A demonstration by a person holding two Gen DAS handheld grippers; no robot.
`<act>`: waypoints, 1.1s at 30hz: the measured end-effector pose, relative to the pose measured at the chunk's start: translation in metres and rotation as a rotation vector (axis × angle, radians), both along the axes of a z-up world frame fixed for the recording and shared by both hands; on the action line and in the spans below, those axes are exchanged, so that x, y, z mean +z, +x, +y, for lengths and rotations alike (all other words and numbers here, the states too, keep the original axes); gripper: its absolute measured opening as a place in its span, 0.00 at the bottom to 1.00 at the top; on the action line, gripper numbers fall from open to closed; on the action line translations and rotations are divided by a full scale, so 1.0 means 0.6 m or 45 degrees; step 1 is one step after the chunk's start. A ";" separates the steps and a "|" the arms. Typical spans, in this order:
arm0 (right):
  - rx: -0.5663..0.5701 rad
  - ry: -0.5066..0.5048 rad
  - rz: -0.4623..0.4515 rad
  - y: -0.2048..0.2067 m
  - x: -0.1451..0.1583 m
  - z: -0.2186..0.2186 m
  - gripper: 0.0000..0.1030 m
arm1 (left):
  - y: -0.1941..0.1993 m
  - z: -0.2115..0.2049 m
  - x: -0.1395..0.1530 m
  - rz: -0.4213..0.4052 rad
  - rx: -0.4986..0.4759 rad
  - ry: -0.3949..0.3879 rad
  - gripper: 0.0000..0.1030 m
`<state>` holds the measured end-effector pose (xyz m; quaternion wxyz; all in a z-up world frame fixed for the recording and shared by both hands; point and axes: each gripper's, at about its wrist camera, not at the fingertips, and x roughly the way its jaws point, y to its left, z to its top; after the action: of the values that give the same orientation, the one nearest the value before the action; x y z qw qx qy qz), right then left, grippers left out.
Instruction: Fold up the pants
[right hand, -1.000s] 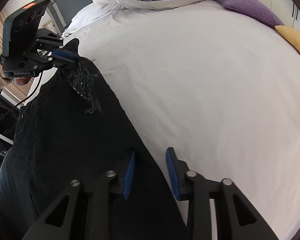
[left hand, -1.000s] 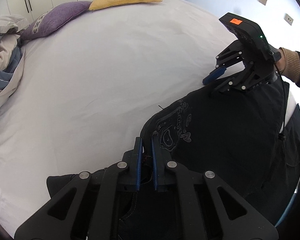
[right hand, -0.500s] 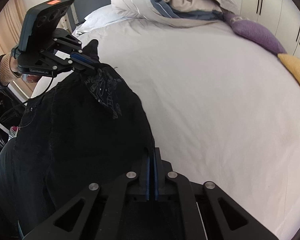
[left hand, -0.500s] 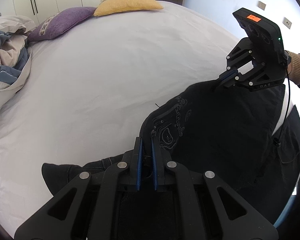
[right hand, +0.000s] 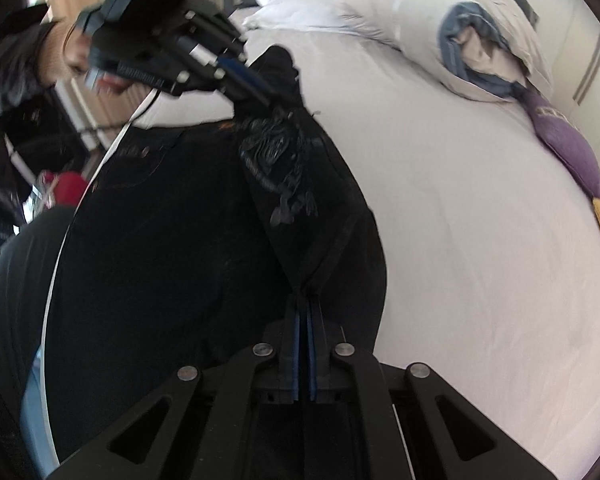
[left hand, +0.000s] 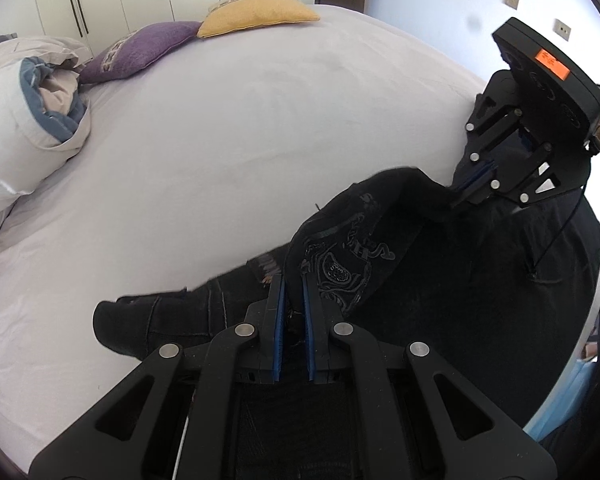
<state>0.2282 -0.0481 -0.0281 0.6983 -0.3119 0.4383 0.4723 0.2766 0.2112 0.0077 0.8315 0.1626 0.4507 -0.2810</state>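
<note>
Clamping the black pants (left hand: 400, 280) at one edge, your left gripper (left hand: 294, 300) has its fingers pinched on cloth; your right gripper (right hand: 304, 320) now grips the other edge, where a second ago its fingers stood apart. Both ends hang lifted over the bed (left hand: 220, 140), apparently mid-fold; laying over and smoothing remain.

My right tongs (right hand: 304, 312) are clamped on a pinch of the black pants (right hand: 188, 220), blue pads nearly together with cloth rising from between them. Up left, my left tongs (right hand: 256, 84) grip another part of the same edge, near the printed patch (right hand: 280, 164). The pants drape over the white bed (right hand: 460, 208). A rolled duvet (right hand: 472, 40) and purple cushion (right hand: 568, 148) lie beyond.
</note>
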 end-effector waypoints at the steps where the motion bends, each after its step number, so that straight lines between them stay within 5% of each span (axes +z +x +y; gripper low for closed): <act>1: 0.025 -0.028 -0.018 -0.017 0.002 0.007 0.03 | -0.012 0.005 0.000 0.001 0.003 0.003 0.07; 10: 0.372 -0.327 -0.352 -0.192 -0.018 0.029 0.03 | -0.144 -0.002 -0.053 0.016 -0.115 0.131 0.07; 16: 0.718 -0.541 -0.594 -0.314 -0.054 0.035 0.03 | -0.233 -0.030 -0.081 -0.030 -0.265 0.307 0.07; 26: 1.023 -0.664 -0.713 -0.405 -0.096 0.019 0.03 | -0.359 -0.054 -0.136 -0.087 -0.470 0.553 0.07; 33: 1.151 -0.694 -0.746 -0.425 -0.089 0.031 0.03 | -0.421 -0.054 -0.156 -0.131 -0.516 0.628 0.07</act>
<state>-0.0270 -0.0295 -0.0815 0.4150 -0.7522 0.1570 0.4872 0.0237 0.1786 -0.0857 0.7158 0.4598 0.4210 -0.3146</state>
